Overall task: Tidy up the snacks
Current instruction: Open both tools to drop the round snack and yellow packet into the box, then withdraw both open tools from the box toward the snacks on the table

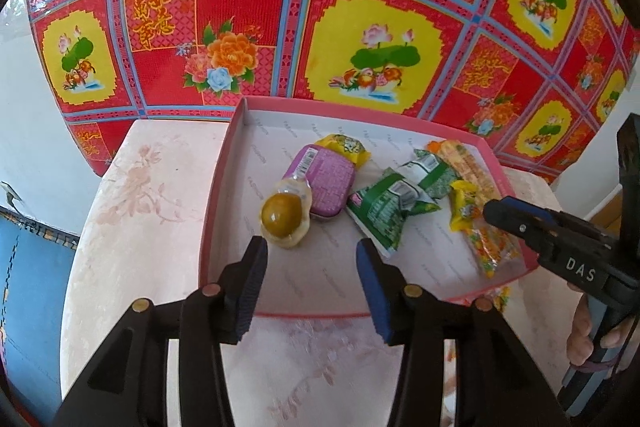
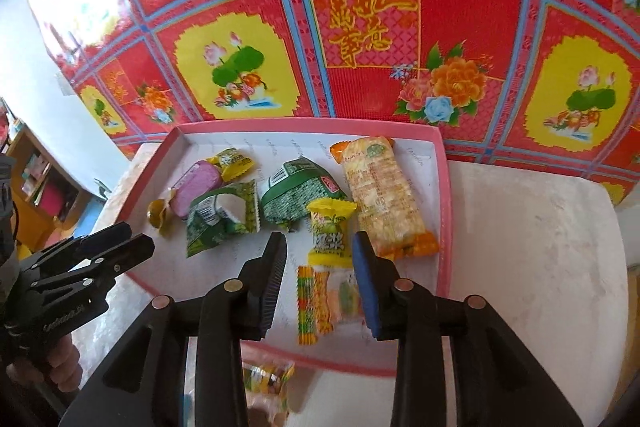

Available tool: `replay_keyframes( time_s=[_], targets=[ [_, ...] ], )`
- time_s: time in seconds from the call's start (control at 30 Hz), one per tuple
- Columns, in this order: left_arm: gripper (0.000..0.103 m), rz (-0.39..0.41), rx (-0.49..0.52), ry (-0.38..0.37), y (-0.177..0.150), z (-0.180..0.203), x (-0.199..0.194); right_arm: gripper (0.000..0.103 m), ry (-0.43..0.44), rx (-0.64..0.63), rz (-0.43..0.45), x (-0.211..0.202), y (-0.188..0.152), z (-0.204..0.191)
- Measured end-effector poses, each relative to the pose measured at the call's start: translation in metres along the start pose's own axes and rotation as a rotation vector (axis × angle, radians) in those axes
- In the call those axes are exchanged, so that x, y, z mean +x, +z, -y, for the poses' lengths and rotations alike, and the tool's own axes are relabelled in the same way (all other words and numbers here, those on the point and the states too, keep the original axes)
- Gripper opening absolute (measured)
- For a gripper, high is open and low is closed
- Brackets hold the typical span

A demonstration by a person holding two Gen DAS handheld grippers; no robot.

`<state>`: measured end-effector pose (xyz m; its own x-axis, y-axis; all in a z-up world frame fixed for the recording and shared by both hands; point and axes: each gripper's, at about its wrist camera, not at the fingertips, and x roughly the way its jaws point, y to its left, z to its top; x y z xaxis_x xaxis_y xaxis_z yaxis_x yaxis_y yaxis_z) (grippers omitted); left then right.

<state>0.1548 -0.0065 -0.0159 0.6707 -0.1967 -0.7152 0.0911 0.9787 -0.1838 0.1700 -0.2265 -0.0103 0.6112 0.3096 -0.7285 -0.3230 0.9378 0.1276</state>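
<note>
A pink-rimmed white tray [image 1: 224, 163] [image 2: 444, 187] holds several snacks. In the left wrist view I see a round green jelly cup [image 1: 282, 217], a purple tin [image 1: 328, 183], green packets [image 1: 384, 211] and a yellow candy [image 1: 466, 205]. My left gripper [image 1: 312, 251] is open and empty, just in front of the jelly cup. In the right wrist view my right gripper [image 2: 320, 243] is open and empty over a yellow candy [image 2: 330, 231] and a striped packet [image 2: 320, 301]. An orange cracker pack [image 2: 380, 195] lies to the right.
The tray sits on a pale floral stool [image 1: 136, 211] [image 2: 532, 247] before a red flowered cloth [image 1: 360, 7]. One more snack packet [image 2: 268, 383] lies on the stool outside the tray's near rim. Each gripper shows at the edge of the other's view.
</note>
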Motion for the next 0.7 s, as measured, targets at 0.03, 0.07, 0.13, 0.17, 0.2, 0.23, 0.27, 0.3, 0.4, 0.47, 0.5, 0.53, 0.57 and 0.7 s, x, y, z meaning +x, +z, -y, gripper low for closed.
replay_keyframes(
  time_s=[0.03,0.07,0.13,0.17,0.2,0.23,0.27,0.3,0.4,0.47,0.5,0.53,0.57,0.7],
  targets=[
    [0.049,0.002,0.003,-0.001,-0.001,0.001,-0.003,0.035,0.0,0.0,0.001,-0.004,-0.002,0.0],
    [0.049,0.004,0.005,-0.001,-0.002,0.002,-0.005,0.035,-0.001,0.0,0.002,-0.008,-0.005,0.0],
    [0.049,0.008,0.009,0.0,-0.005,0.005,-0.011,0.035,-0.005,-0.002,0.003,-0.015,-0.01,0.0],
    [0.049,0.008,0.011,-0.002,-0.006,0.006,-0.013,0.035,-0.005,-0.004,0.005,-0.019,-0.013,-0.001],
    [0.049,0.009,0.012,-0.005,-0.008,0.007,-0.017,0.035,-0.003,-0.006,0.006,-0.022,-0.015,-0.001],
    [0.05,0.008,0.012,-0.008,-0.009,0.009,-0.019,0.035,-0.004,-0.009,0.006,-0.027,-0.018,-0.002],
    [0.05,0.008,0.012,-0.011,-0.011,0.01,-0.021,0.035,-0.004,-0.012,0.008,-0.031,-0.021,-0.003],
    [0.05,0.009,0.012,-0.014,-0.012,0.012,-0.023,0.035,-0.003,-0.014,0.008,-0.032,-0.023,-0.004],
    [0.051,0.004,0.02,-0.02,-0.02,0.017,-0.031,0.035,-0.007,-0.017,0.0,-0.04,-0.032,-0.006],
    [0.051,0.007,0.025,-0.018,-0.024,0.019,-0.034,0.035,-0.007,-0.012,-0.007,-0.045,-0.038,-0.006],
    [0.051,0.005,0.026,-0.017,-0.027,0.02,-0.036,0.035,-0.004,-0.01,-0.01,-0.047,-0.041,-0.005],
    [0.051,0.001,0.026,-0.021,-0.03,0.022,-0.037,0.035,-0.002,-0.007,-0.012,-0.048,-0.044,-0.006],
    [0.052,-0.002,0.025,-0.024,-0.032,0.023,-0.038,0.035,-0.002,-0.005,-0.014,-0.05,-0.048,-0.005],
    [0.052,-0.018,0.04,-0.026,-0.042,0.028,-0.041,0.035,0.001,0.009,-0.031,-0.056,-0.06,-0.003]
  ],
)
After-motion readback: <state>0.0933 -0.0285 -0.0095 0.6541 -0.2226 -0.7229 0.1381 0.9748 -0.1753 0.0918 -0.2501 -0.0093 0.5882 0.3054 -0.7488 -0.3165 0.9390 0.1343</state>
